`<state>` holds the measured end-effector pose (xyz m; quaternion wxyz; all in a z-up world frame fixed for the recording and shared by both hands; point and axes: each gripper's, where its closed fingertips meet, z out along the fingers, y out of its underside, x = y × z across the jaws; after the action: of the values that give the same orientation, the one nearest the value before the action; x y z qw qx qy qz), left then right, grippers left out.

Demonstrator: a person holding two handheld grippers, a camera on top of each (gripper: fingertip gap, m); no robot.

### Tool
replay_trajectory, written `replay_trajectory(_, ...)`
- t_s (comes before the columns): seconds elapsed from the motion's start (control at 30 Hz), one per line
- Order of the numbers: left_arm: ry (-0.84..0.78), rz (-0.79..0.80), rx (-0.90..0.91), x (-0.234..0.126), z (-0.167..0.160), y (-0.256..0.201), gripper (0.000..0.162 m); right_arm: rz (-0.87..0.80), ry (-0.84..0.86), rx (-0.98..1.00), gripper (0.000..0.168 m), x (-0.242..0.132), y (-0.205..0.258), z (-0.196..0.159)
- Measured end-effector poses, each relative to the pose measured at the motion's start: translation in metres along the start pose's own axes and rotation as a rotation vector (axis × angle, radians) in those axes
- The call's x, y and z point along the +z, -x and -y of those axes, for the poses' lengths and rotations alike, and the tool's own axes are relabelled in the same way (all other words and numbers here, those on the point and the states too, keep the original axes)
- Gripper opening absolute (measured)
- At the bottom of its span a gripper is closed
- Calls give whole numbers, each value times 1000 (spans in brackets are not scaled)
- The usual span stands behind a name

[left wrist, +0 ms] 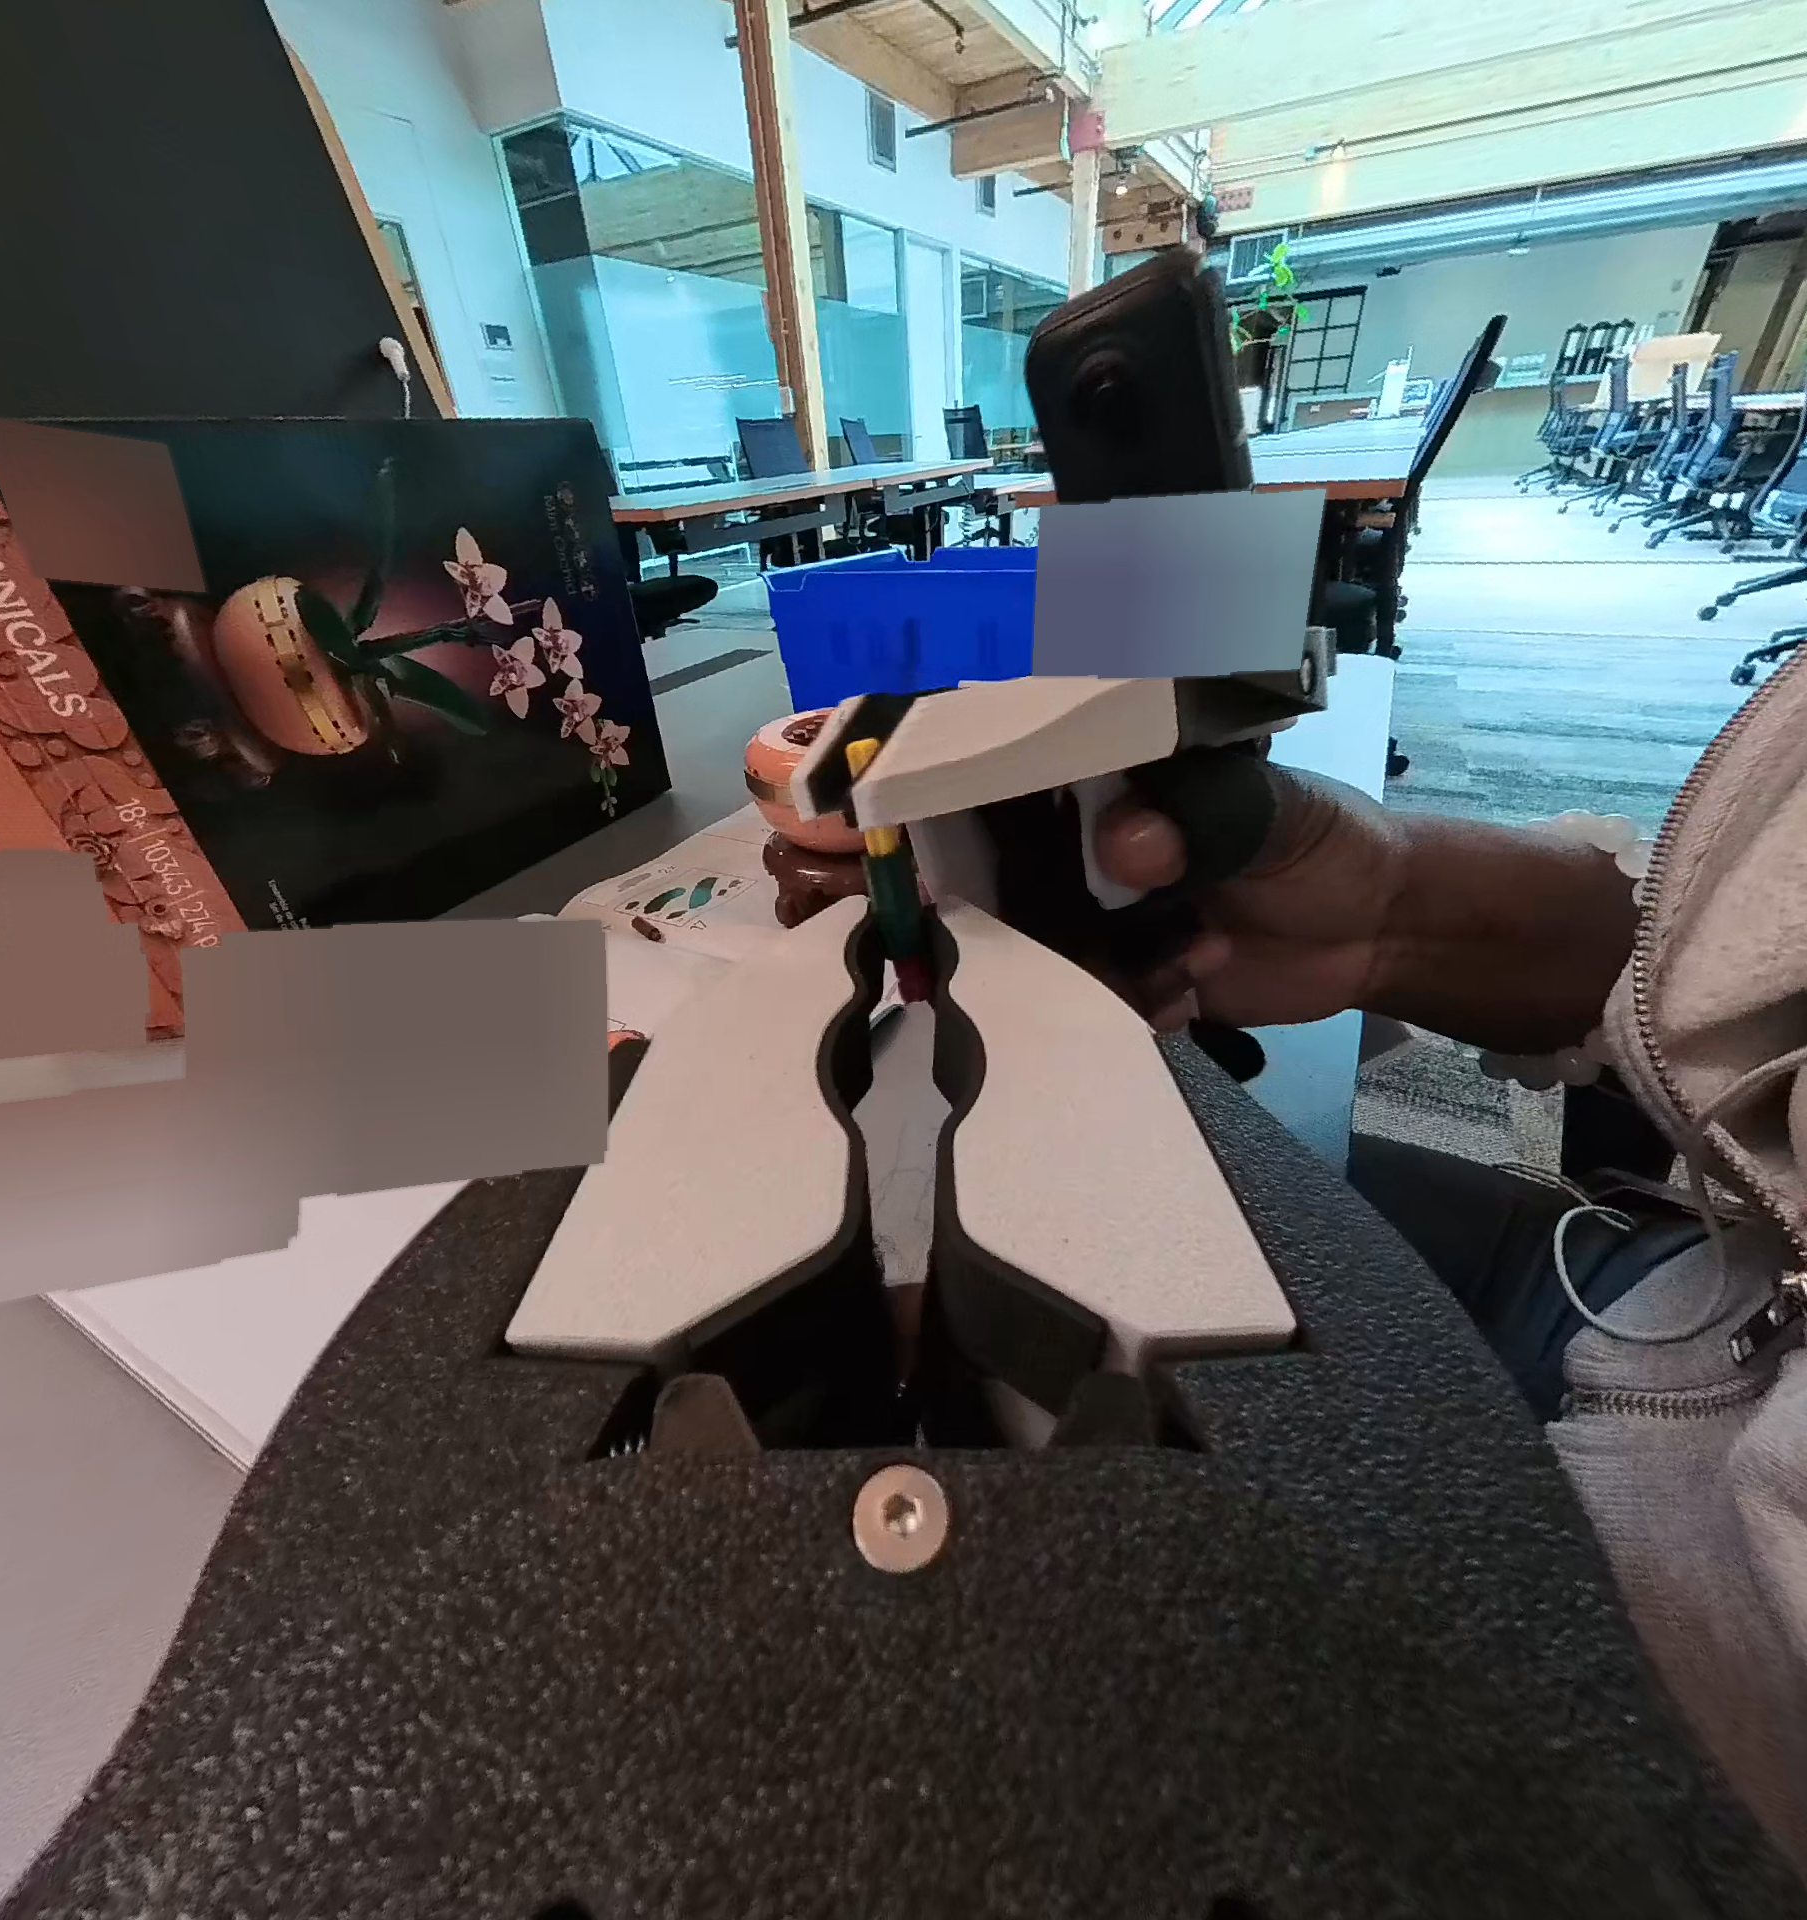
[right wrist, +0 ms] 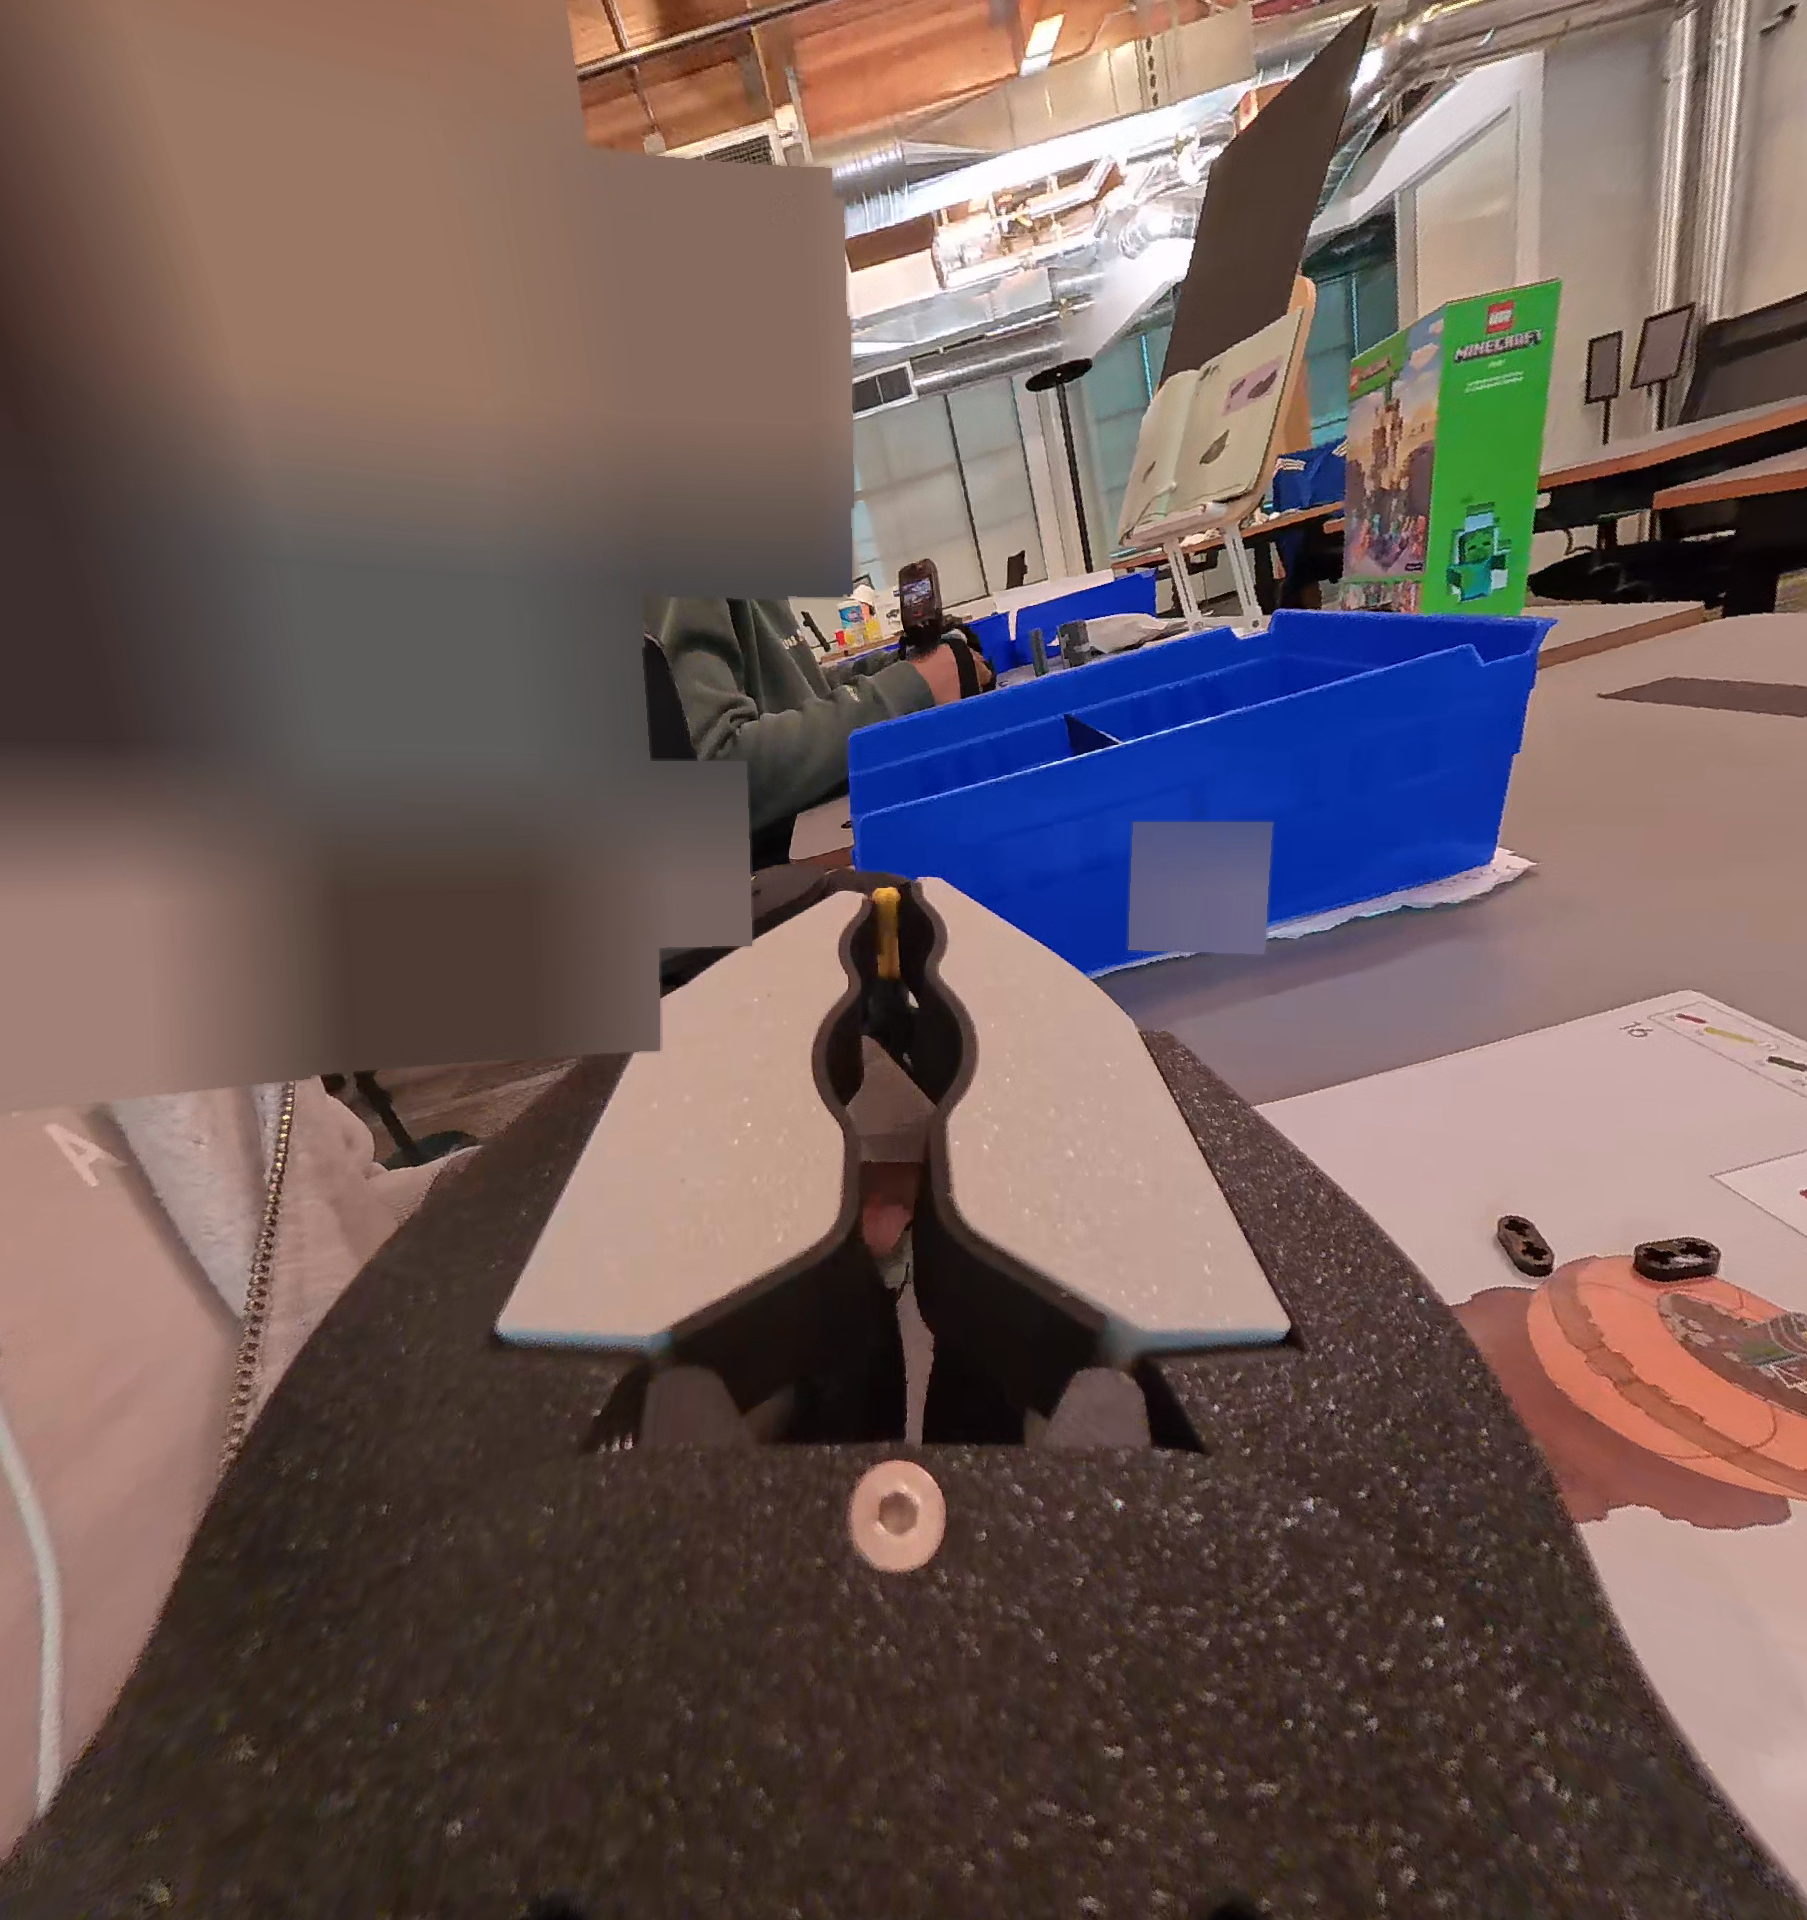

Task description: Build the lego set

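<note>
My left gripper is shut on the lower end of a thin stem made of a yellow axle, a dark green sleeve and a dark red tip. My right gripper comes in from the right, held in a hand, and is shut on the stem's yellow top end. In the right wrist view my right gripper pinches the yellow axle between its tips. The partly built peach pot on a brown stand sits on the table behind the stem. Two small black link pieces lie on the open instruction booklet.
A blue bin stands on the grey table beyond the grippers. The set's box stands at the left. Another person sits at a far table, and a green box stands behind the bin. My sleeve and jacket fill the right. The tips of one gripper are about 4 centimetres away from the tips of the other.
</note>
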<state>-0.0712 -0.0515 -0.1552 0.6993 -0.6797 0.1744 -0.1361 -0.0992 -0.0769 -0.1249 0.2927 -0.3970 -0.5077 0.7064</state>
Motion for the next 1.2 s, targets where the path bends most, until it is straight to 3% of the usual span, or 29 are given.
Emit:
replay_trajectory(0.03,-2,1,-1,0,0,0,5,0,2,-1,3,0,0,0)
replay_trajectory(0.2,-2,5,1,0,0,1,7,-8,4,19,3,1,-2,0)
replay_trajectory(0.37,3,12,-3,0,0,2,23,-13,-10,13,3,-3,0,4)
replay_trajectory(0.73,9,17,23,1,-1,-1,4,9,46,-79,7,-1,7,-2)
replay_trajectory(0.8,-20,20,-4,-2,3,2,4,5,82,-131,29,-2,7,4)
replay_trajectory(0.87,-80,21,-63,-7,10,8,4,-62,117,-194,30,-8,-8,16)
replay_trajectory(0.93,-132,42,-98,-16,15,18,5,-186,230,-222,21,-15,-37,19)
replay_trajectory(1.07,-143,66,-90,-23,16,26,4,-372,824,-226,20,-29,-99,-47)
replay_trajectory(1.2,-115,53,-69,-20,12,21,4,-337,1000,-193,22,-13,-124,-77)
